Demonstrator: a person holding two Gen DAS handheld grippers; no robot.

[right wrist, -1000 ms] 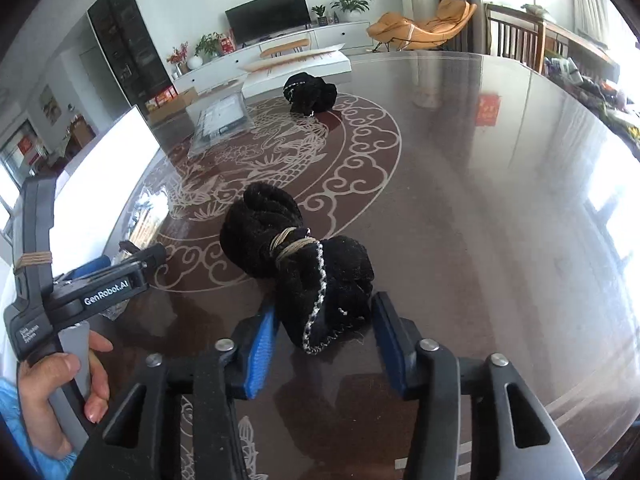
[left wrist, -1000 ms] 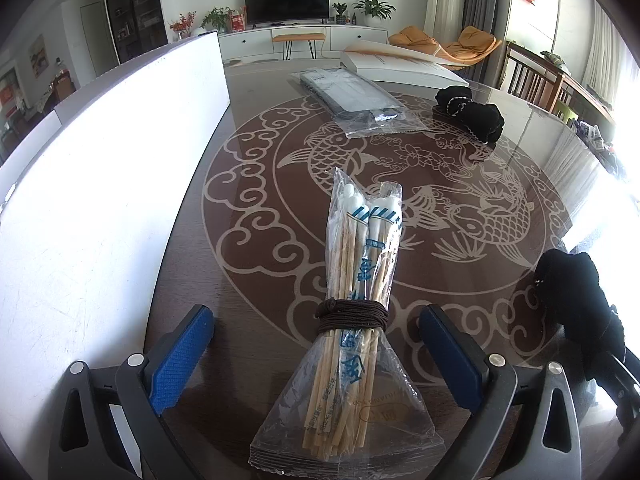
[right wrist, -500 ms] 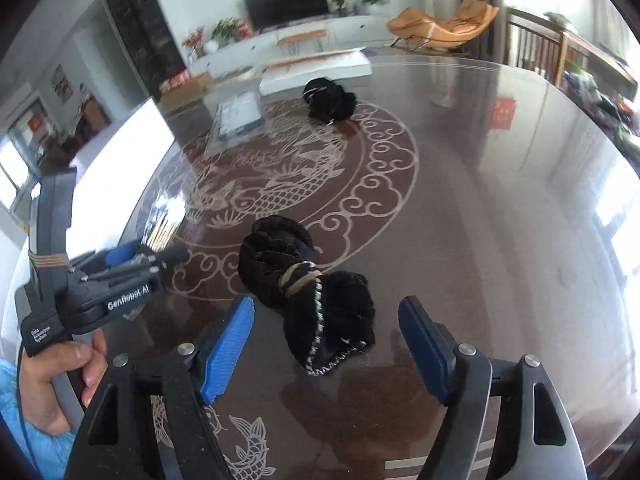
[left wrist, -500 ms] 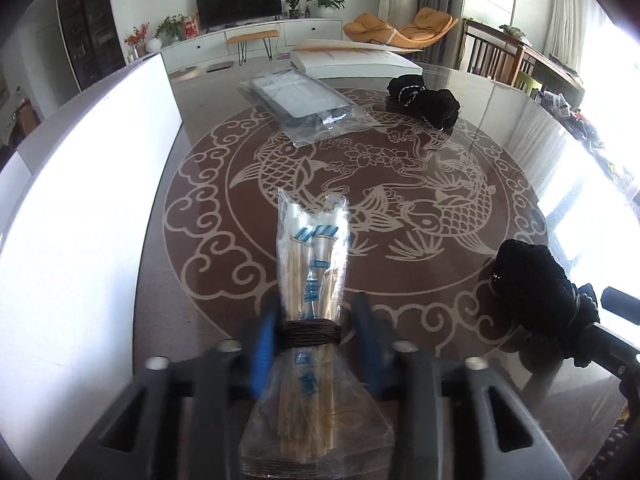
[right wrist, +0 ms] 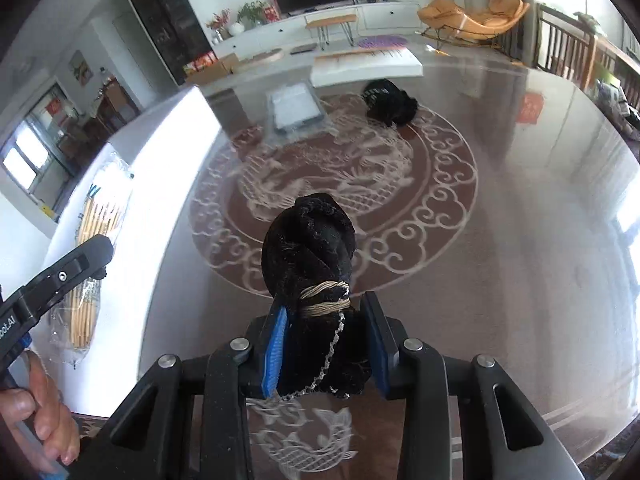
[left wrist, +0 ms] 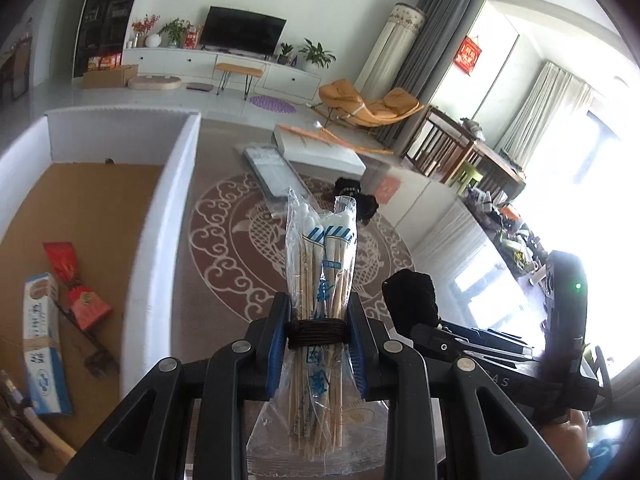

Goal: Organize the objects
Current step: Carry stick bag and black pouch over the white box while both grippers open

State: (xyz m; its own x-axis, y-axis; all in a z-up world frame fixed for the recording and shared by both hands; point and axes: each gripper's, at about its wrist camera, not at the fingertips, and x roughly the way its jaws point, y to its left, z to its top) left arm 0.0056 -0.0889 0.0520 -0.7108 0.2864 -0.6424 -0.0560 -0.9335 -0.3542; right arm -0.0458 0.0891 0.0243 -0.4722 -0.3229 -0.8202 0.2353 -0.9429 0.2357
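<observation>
In the left wrist view, the left hand-held gripper (left wrist: 318, 344) clamps the bagged chopstick bundle (left wrist: 322, 280) at its dark cord, above the tabletop (left wrist: 224, 264), with the white box (left wrist: 168, 216) at nine o'clock. In the right wrist view, the right hand-held gripper (right wrist: 326, 350) is closing on the black cloth bundle (right wrist: 310, 248), lifted at six o'clock.

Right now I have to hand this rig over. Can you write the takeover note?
Left gripper: shut on the chopstick bundle at its dark cord wrap, lifted beside the white box.
Right gripper: jaws closing on the black cloth bundle, pads already pressing it just below its tan string tie.
Done: toothpaste box and red packets lie in the white box.
Left: put both held bundles away, probably in the box; second black bundle and clear plastic packet wait on the table.
</observation>
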